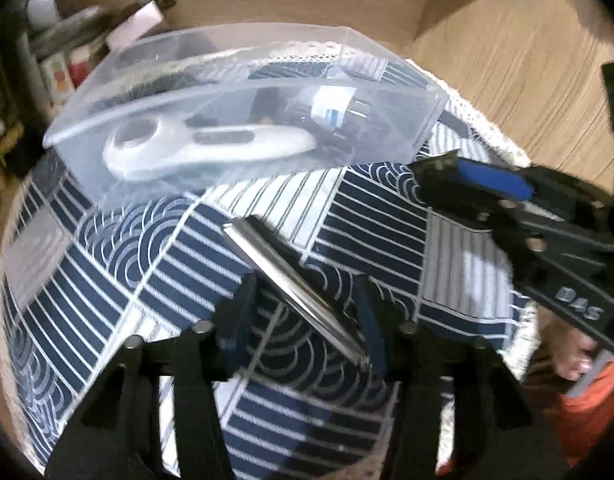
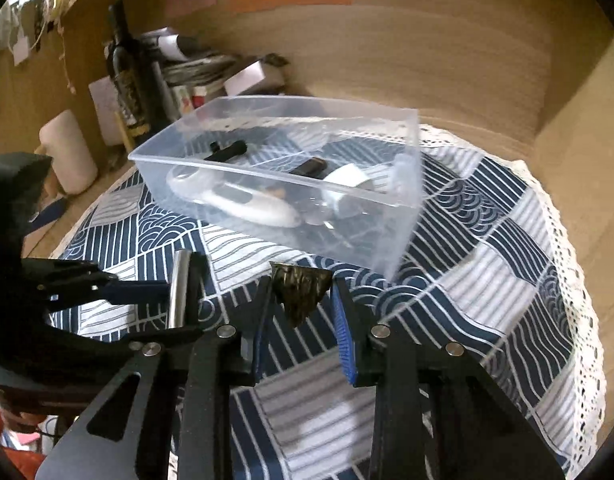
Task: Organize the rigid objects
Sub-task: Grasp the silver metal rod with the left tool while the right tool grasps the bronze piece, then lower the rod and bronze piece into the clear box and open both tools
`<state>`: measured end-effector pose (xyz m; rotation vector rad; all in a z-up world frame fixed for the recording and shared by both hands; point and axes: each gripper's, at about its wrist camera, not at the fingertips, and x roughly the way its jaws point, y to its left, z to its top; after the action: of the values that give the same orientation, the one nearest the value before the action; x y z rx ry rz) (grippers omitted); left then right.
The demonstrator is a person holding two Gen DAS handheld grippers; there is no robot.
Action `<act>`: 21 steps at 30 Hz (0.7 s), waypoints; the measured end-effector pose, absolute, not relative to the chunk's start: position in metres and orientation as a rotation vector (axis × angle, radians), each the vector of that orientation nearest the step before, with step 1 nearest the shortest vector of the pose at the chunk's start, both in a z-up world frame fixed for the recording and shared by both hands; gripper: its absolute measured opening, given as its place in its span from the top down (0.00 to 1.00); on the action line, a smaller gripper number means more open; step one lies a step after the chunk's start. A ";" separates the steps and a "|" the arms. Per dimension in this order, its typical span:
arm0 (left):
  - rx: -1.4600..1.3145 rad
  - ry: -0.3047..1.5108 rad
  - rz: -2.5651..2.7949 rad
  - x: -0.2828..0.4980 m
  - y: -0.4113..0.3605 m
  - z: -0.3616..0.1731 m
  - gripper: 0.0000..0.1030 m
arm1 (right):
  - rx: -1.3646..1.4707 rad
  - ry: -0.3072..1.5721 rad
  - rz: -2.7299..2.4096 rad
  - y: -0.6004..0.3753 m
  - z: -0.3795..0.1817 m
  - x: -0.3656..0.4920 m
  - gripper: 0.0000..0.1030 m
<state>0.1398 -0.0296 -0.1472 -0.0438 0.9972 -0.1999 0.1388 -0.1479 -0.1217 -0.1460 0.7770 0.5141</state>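
A clear plastic box (image 1: 423, 120) (image 2: 403, 216) sits on the blue-and-white patterned cloth (image 1: 371, 200) (image 2: 507, 240). Inside lie a white handled tool (image 1: 211, 148) (image 2: 243, 204), a black stick (image 2: 227, 151) and other small items. My left gripper (image 1: 307, 292) (image 2: 179, 280) holds a shiny metal bar (image 1: 291, 280) (image 2: 178, 292) between its fingers, just above the cloth in front of the box. My right gripper (image 2: 303, 292) (image 1: 447, 166) is shut on a dark, jagged rock-like piece (image 2: 301, 288), close to the box's near wall.
A wooden wall (image 2: 427, 40) stands behind the table. At the back left are a dark bottle (image 2: 125, 64), a white cylinder (image 2: 67, 152), stacked papers and boxes (image 2: 211, 72). The cloth's lace edge (image 2: 563, 240) marks the table's right rim.
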 end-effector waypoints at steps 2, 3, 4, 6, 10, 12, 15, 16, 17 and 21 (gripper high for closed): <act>-0.005 0.984 -0.193 0.142 -0.035 -0.147 0.74 | -0.133 0.774 0.515 -0.154 -0.121 0.137 0.75; 0.006 0.979 -0.189 0.143 -0.036 -0.148 0.82 | -0.127 0.771 0.518 -0.156 -0.121 0.137 0.75; 0.026 0.973 -0.189 0.143 -0.039 -0.148 0.85 | -0.120 0.768 0.516 -0.157 -0.120 0.135 0.75; 0.055 0.962 -0.183 0.141 -0.040 -0.148 0.86 | -0.109 0.763 0.519 -0.157 -0.119 0.134 0.75; 0.050 0.942 -0.177 0.136 -0.035 -0.142 0.86 | -0.105 0.747 0.519 -0.158 -0.116 0.130 0.75; 0.044 0.917 -0.167 0.132 -0.030 -0.134 0.86 | -0.102 0.739 0.520 -0.159 -0.114 0.129 0.75; 0.015 0.874 -0.160 0.125 -0.021 -0.118 0.86 | -0.097 0.724 0.516 -0.159 -0.108 0.128 0.75; 0.002 0.860 -0.154 0.123 -0.017 -0.113 0.86 | -0.096 0.719 0.515 -0.159 -0.105 0.127 0.75; -0.009 0.845 -0.153 0.121 -0.012 -0.107 0.86 | -0.097 0.710 0.514 -0.159 -0.102 0.127 0.75; -0.026 0.789 -0.135 0.115 0.002 -0.085 0.86 | -0.103 0.671 0.506 -0.157 -0.088 0.125 0.75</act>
<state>0.1150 0.0021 -0.0854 -0.0258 0.7886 -0.1353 0.1251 -0.1572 -0.0878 -0.1033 0.6707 0.5060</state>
